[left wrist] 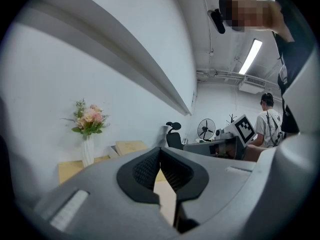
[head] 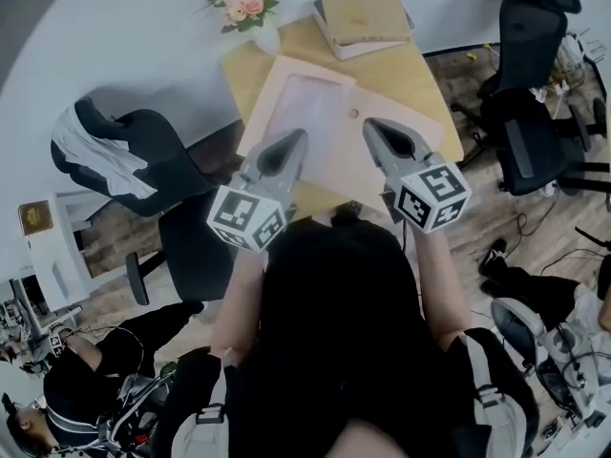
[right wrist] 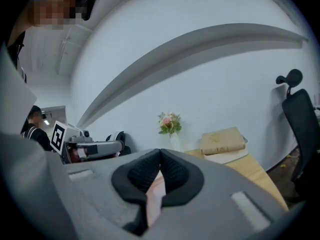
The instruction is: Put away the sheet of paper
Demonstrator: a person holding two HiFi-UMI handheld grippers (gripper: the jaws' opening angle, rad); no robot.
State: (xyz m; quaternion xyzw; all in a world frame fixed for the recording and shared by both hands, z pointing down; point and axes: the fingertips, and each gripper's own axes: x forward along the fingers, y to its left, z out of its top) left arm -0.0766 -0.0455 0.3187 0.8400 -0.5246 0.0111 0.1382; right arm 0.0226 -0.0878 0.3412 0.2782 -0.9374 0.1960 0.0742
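**A:** Grippers first: how do they stand?

**B:** Left gripper (head: 299,135) has its pads pressed tip to tip. Right gripper (head: 368,125) is closed just the same.

**A:** And the sheet of paper (head: 307,111)?

**B:** On the yellow table (head: 422,82), under both tips. Its pale surface shows through the slot behind each pair of pads. Whether either gripper pinches it, I cannot tell. A flower vase (head: 244,6) stands at the far edge.

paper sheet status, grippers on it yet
Left gripper, right gripper both shut over pale pink paper sheet; grip unconfirmed. White flower vase, tan book clear at far edge.
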